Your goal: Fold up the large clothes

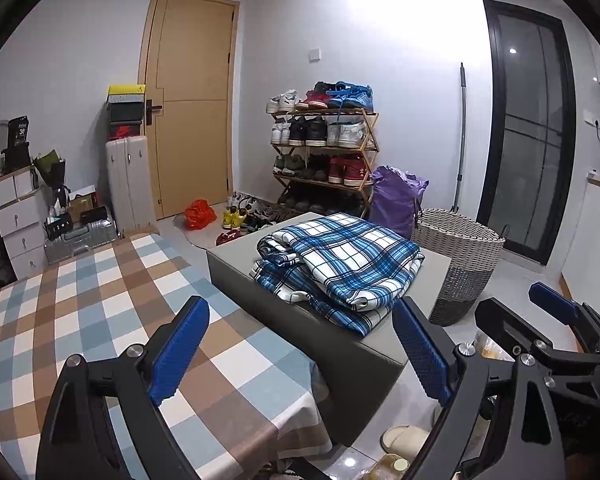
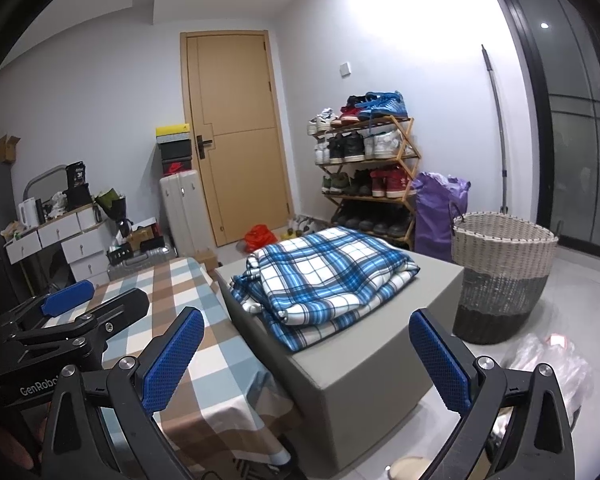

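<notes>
Left gripper (image 1: 300, 344): jaws wide apart, nothing between the blue pads (image 1: 180, 354), held above the near edge of the checked tablecloth (image 1: 100, 300). Right gripper (image 2: 306, 358): jaws likewise spread, empty, raised over the gap between tablecloth and grey ottoman (image 2: 360, 376). Both aimed slightly downward toward the ottoman. Neither in contact with any cloth.

Blue-and-white plaid cloth (image 1: 340, 264): loosely bundled in several thick layers on top of the grey ottoman, toward its far-left part, one flatter layer spilling toward the near edge. Just beyond both sets of fingertips, not touched.

Ottoman immediately right of the table under the brown, blue and white checked tablecloth, sides nearly touching.

Woven laundry basket (image 2: 504, 272), pale top and dark base, on the floor just right of the ottoman. Purple bag (image 2: 436, 212) behind it, beside the wooden shoe rack (image 2: 368, 168) full of shoes against the far wall. Tan door (image 1: 192, 108) at far centre; pale suitcase (image 1: 130, 184) upright left of it. White drawer unit (image 1: 16, 220) at far left.
</notes>
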